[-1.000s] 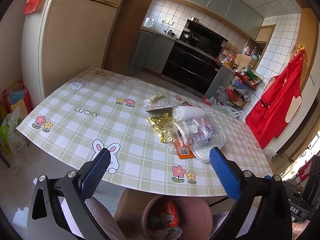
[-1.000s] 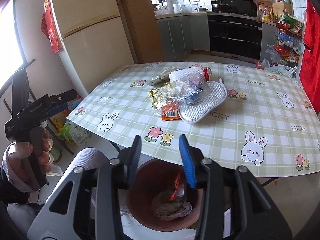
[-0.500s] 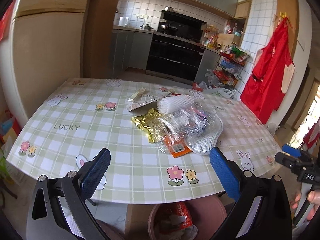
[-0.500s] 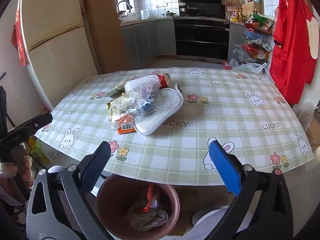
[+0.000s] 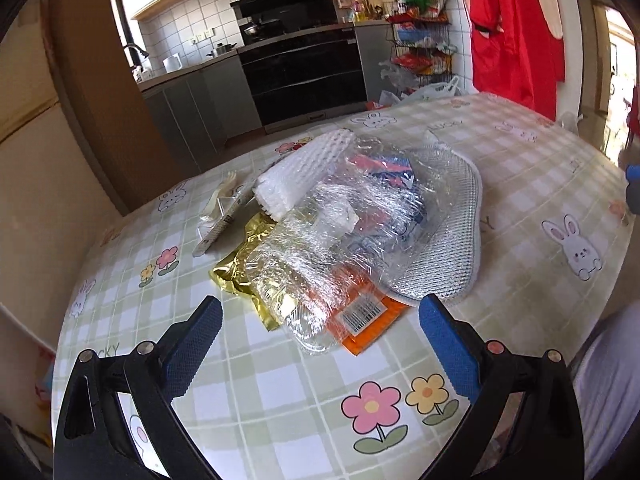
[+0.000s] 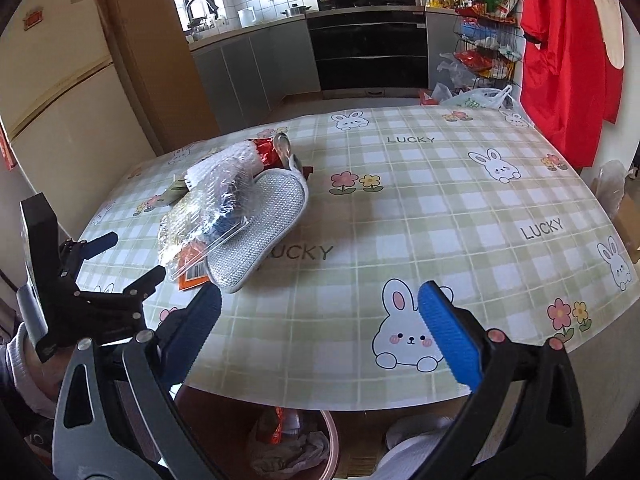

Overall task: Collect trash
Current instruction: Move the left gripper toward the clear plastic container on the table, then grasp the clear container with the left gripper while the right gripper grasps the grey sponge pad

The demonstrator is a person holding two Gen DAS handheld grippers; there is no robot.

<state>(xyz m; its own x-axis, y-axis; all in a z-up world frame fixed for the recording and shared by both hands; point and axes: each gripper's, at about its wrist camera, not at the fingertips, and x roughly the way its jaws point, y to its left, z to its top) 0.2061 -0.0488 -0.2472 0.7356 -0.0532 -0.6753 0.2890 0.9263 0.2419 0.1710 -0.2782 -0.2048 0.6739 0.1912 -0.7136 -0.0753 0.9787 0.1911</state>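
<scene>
Left gripper (image 5: 320, 320) jaws wide open, empty; trash pile (image 5: 340, 232) on the desk (image 5: 280, 392) just ahead between them; right gripper (image 6: 320, 312) jaws spread wide, empty, pile ahead-left; bin (image 6: 320, 448) below.

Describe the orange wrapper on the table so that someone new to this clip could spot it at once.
On the checked tablecloth with rabbits and flowers sits one heap of trash. At the heap's near edge, the orange wrapper pokes out flat from under crinkled clear plastic, beside a silver mesh pad. It alone is orange and shows a white barcode label.
</scene>
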